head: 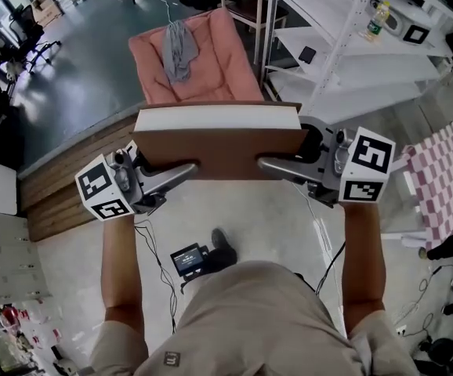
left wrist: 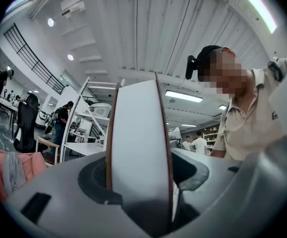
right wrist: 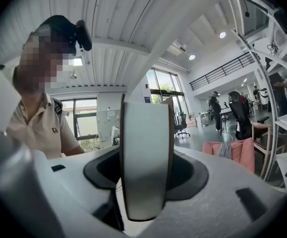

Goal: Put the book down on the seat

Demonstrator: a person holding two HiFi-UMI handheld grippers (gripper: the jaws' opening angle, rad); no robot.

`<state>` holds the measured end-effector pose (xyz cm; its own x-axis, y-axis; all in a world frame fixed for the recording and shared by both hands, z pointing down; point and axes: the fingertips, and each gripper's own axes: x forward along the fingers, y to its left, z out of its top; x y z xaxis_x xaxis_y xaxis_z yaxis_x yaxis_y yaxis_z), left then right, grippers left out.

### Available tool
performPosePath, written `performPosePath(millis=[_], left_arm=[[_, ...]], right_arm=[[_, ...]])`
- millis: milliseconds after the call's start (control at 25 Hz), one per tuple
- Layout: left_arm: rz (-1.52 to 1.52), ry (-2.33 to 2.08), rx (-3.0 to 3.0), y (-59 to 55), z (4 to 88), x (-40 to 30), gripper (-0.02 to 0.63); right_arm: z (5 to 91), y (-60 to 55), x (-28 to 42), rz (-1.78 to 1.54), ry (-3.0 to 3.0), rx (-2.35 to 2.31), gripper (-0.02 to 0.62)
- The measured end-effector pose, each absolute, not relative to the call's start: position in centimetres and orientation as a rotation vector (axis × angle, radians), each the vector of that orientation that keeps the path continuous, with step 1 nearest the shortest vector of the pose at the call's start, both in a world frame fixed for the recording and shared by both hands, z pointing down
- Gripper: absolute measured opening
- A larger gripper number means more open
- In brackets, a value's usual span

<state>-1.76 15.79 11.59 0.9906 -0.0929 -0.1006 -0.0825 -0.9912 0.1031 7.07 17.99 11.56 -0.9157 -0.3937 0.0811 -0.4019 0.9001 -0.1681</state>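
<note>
Left gripper [head: 186, 171] and right gripper [head: 267, 164] each clamp the book [head: 220, 135] (brown cover) mid-frame; seat [head: 222, 65] at top centre.

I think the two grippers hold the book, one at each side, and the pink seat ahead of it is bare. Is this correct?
Not quite. The seat is not bare: a grey cloth lies on it, as the head view shows. The rest holds: the left gripper and the right gripper hold the book, one at each side, with the pink seat ahead.
</note>
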Motion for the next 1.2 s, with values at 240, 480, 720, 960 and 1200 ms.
performPosePath(millis=[240, 480, 720, 960, 1200], left_arm=[[-0.164, -0.067, 3.027, 9.7, 11.6, -3.1, 0.275], [-0.170, -0.049, 3.028, 4.8, 11.4, -5.3, 0.275], [-0.186, -0.058, 3.026, 0.3, 11.6, -7.0, 0.275], [-0.168, -0.140, 3.024, -4.2, 12.7, -7.6, 0.275], [-0.121, -0.296, 2.967, -10.3, 16.3, -6.9, 0.275]], right_arm=[[11.6, 12.3, 5.6, 0.303, -2.997, 0.704, 0.224], [11.2, 7.5, 3.5, 0.291, -2.992, 0.739, 0.227], [11.2, 3.0, 1.7, 0.277, -2.990, 0.779, 0.233], [12.4, -2.2, 1.3, 0.277, -3.012, 0.801, 0.250], [16.1, -9.4, 2.2, 0.366, -3.051, 0.800, 0.279]])
